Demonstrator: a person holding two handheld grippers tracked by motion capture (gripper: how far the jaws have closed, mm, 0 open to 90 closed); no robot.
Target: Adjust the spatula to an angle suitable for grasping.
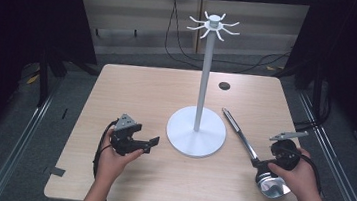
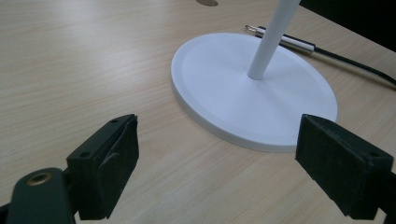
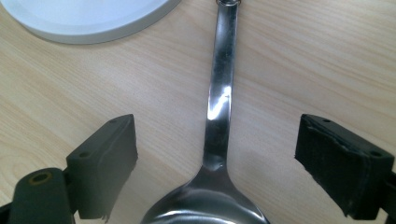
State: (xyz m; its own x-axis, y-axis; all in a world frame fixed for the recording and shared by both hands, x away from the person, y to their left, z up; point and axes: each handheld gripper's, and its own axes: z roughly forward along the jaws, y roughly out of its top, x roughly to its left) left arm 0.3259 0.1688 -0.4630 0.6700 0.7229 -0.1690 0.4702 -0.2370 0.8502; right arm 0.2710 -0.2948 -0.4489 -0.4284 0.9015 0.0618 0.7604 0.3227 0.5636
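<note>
A white stand with a ring of hooks at its top rises from a round base in the middle of the wooden table. A steel ladle lies to the right of the base, its bowl toward the person. My right gripper is open and straddles the ladle's neck; in the right gripper view the handle runs between the wide jaws without touching them. My left gripper is open and empty, pointing at the base from its left.
A small dark hole sits in the table behind the stand. Dark curtains and cables line the floor beyond the table. The person's hands come in from the front edge. Bare tabletop lies left of the base.
</note>
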